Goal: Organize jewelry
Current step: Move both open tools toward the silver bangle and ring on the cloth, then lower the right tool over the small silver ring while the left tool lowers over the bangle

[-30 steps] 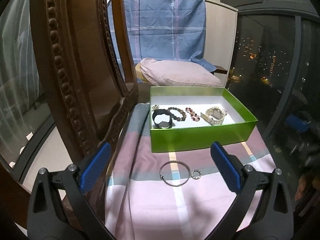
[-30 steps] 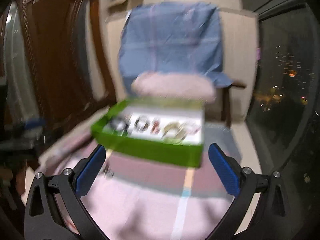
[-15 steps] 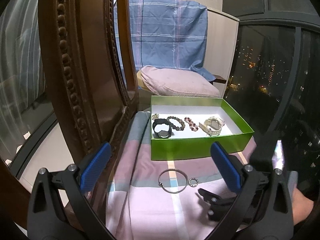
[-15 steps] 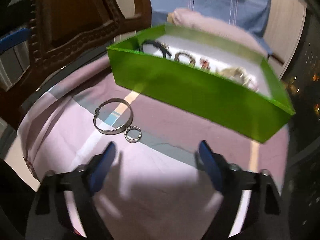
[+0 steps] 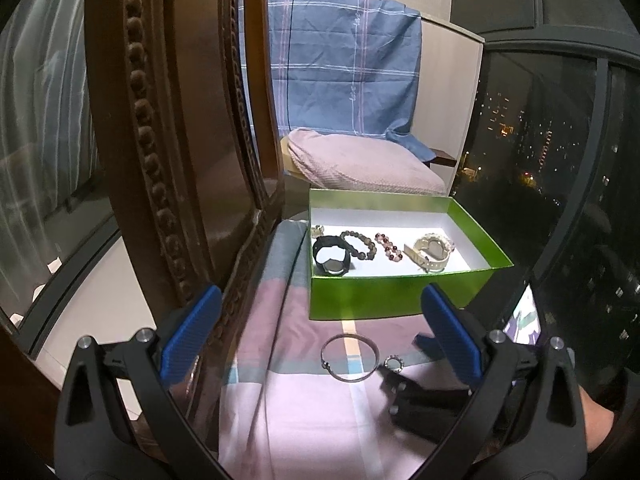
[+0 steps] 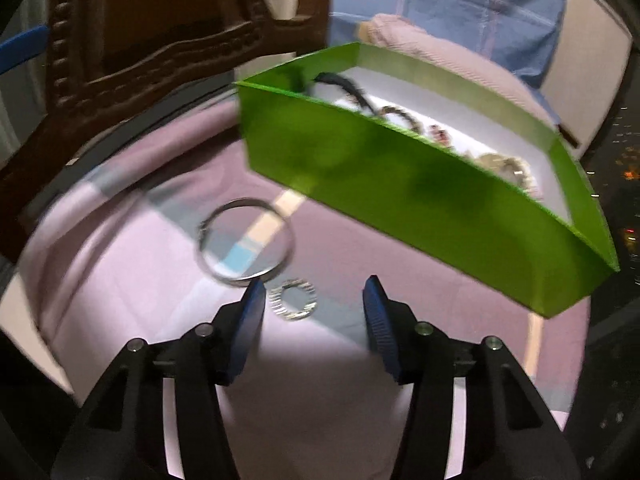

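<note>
Pointing down at the pink cloth (image 6: 340, 400), the right gripper (image 6: 312, 308) sits low, and its jaws are closing. The small sparkly ring (image 6: 292, 300) lies between the blue pads (image 6: 250, 320), nearer the left one, and they do not press on it. The big silver bangle (image 6: 244, 240) lies flat just beside the ring, close to the left pad's tip. The left gripper (image 5: 320, 336) hangs higher and farther back, with its jaws spread wide and holding nothing. The green box (image 5: 384, 296) stands past the bangle, with watches and bead bracelets inside. A brown wooden chair (image 5: 180, 140) rises close on the left. The cloth near the grippers is bare and roomy.
</note>
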Available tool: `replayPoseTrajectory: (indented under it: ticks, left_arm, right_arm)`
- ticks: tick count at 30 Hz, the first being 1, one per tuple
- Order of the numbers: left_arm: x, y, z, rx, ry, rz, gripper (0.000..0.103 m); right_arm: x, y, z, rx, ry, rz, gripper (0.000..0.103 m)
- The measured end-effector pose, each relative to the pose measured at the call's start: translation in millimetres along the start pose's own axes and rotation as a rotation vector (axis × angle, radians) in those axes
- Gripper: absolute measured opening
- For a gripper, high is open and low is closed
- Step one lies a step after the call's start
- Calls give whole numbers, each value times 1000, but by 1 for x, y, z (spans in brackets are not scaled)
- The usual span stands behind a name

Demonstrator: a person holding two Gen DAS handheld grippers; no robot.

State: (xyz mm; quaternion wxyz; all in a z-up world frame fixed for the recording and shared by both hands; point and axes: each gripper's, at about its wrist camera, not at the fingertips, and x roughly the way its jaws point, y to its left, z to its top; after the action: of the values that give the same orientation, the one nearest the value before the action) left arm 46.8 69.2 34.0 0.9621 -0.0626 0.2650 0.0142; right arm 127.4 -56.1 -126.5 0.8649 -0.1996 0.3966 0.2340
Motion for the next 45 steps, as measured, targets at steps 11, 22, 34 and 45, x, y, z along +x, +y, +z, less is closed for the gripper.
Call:
replayPoseTrajectory:
  ticks: [11,22,34,45]
  left_arm:
    - [5,1,-1,-4,32,-11,99]
    - [44,-12,-13,9,168,-17,93]
    - [59,-11,-10,-48,137,23,92]
    - [63,-9,-9,-35,120,39,92]
  right_arm:
    - [-19,-76,-33,225,114,-101,65]
    - [-48,-87,-25,271,-29,-11,80]
    - [5,-47,-6,149,6,-138,79]
    - [-20,-97,-40,287,77,-214,79]
